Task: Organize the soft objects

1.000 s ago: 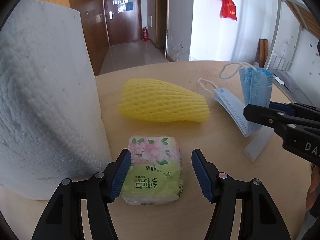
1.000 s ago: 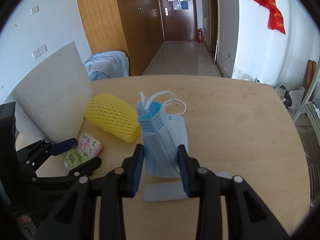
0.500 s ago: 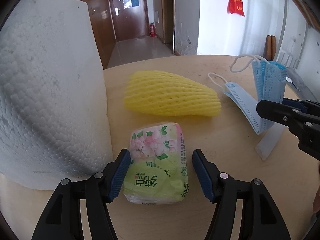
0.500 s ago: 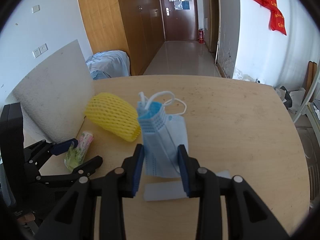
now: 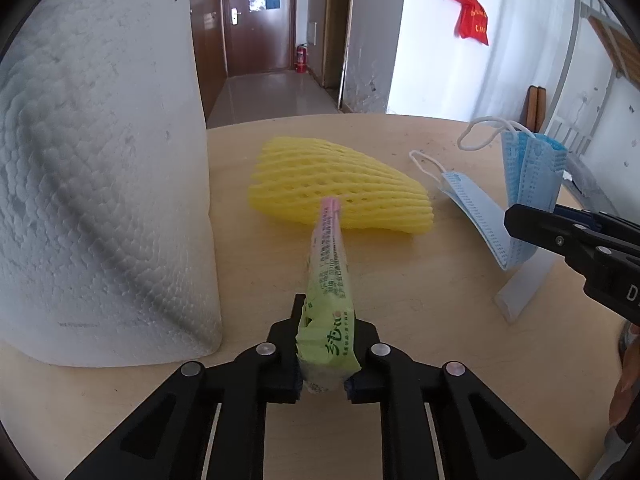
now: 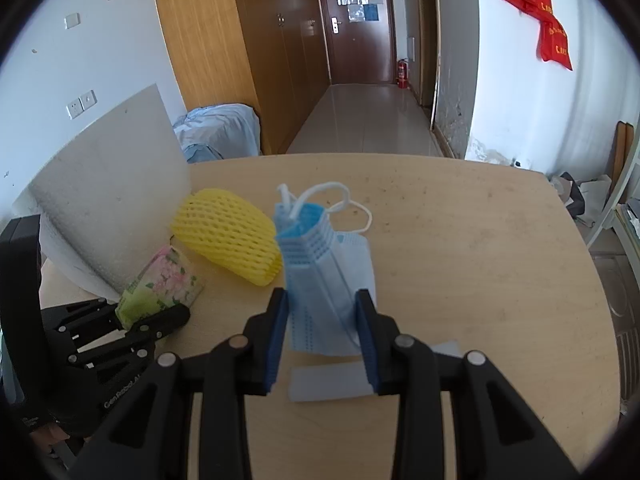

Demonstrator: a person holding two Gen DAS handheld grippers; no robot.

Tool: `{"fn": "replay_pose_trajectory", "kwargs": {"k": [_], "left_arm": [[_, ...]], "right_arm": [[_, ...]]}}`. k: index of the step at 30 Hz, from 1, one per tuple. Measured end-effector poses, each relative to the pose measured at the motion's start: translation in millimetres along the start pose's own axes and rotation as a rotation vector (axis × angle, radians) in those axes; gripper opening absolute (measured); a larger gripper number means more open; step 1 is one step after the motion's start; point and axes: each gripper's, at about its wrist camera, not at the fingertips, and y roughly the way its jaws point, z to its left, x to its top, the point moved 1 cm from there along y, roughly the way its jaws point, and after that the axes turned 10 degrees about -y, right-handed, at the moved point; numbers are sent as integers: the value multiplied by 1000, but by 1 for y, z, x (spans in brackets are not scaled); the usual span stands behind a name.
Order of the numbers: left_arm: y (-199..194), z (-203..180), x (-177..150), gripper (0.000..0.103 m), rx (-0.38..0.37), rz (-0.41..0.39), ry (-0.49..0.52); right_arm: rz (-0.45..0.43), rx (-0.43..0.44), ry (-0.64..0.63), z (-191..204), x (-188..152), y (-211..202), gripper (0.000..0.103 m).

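Tissue pack [image 5: 327, 312] now sits squeezed flat between the left tool [image 5: 322, 364], whose jaws have just closed on it, so it seems ready to lift. Ahead lie one yellow foam net [image 5: 340, 186] and one paper towel roll [image 5: 100, 184]; the right tool [image 6: 322, 334] stays clamped on one bunch of blue masks [image 6: 320, 264].

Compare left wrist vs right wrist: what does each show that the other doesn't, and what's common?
Left wrist only: the tissue pack seen edge-on, squeezed flat between the left gripper pads, whose jaws have just been closing on it.

Right wrist only: the pack's floral face, a blue bundle of cloth behind the table, and wall sockets.

Both: the white foam sheet, yellow foam net, the blue face masks clamped upright in the right gripper, a white strip under them, the red banner and the door.
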Motion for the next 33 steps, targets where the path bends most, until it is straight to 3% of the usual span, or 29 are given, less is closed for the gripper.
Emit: {"fn": "replay_pose_trajectory", "kwargs": {"k": [18, 33], "left_arm": [[-39, -1, -5, 10, -68, -76, -5], [-98, 13, -13, 10, -82, -165, -15]], "right_arm": [[-43, 7, 25, 0, -4, -17, 38], [-130, 17, 33, 18, -8, -67, 38]]}}
